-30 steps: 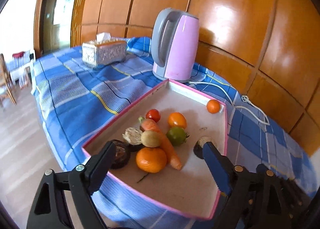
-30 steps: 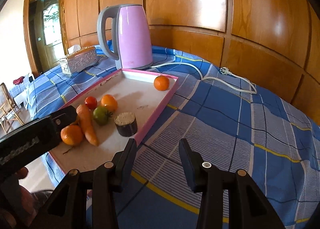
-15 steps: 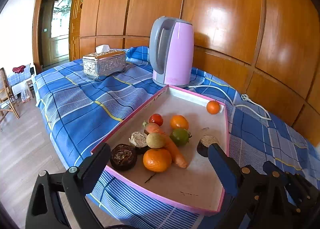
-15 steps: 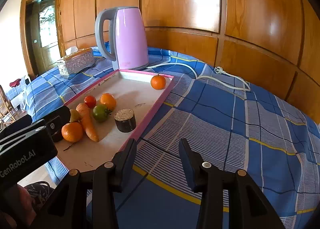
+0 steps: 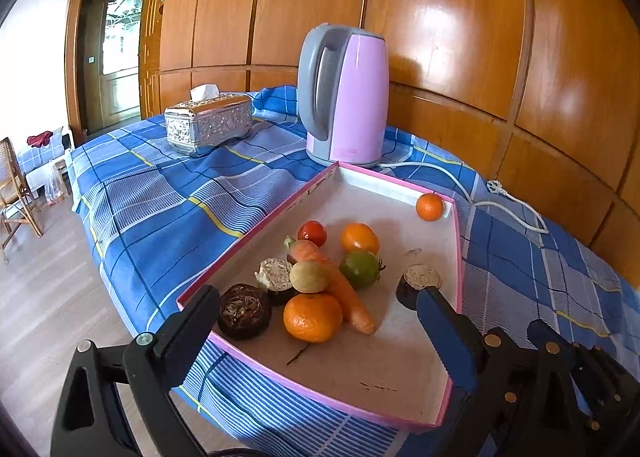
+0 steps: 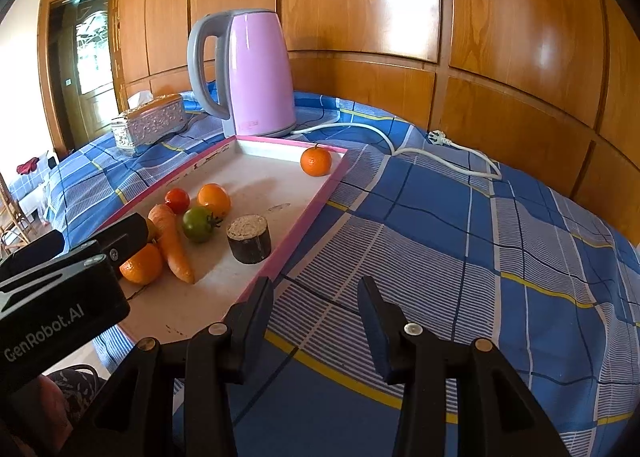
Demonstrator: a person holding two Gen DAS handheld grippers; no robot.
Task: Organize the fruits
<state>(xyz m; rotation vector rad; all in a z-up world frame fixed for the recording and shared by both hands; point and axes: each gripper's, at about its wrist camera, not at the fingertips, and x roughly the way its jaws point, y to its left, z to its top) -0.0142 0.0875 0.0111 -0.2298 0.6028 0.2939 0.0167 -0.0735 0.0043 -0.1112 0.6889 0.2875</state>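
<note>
A pink-rimmed white tray (image 5: 448, 413) (image 6: 308, 213) lies on the blue checked cloth. In it: a big mandarin (image 5: 312, 317), a carrot (image 5: 340, 285), a green tomato (image 5: 360, 269) (image 6: 197, 224), a red tomato (image 5: 312, 232), an orange (image 5: 359, 238), a yellowish fruit (image 5: 309, 276), dark cut pieces (image 5: 244, 311) (image 6: 249, 238), and a small mandarin (image 5: 429, 207) (image 6: 316, 161) in the far corner. My left gripper (image 5: 316, 309) is open wide, hovering before the tray's near end, empty. My right gripper (image 6: 316, 297) is open and empty above the cloth, right of the tray.
A pink kettle (image 5: 344, 97) (image 6: 248, 73) stands behind the tray, its white cord (image 6: 440, 145) running right across the cloth. A silver tissue box (image 5: 208, 123) sits at the back left. Wood panelling rises behind; the table edge drops to the floor at left.
The left gripper has pulled back and risen a little, so the tray looks farther off. The right gripper has shifted slightly; both stay open. The fruits have not moved.
</note>
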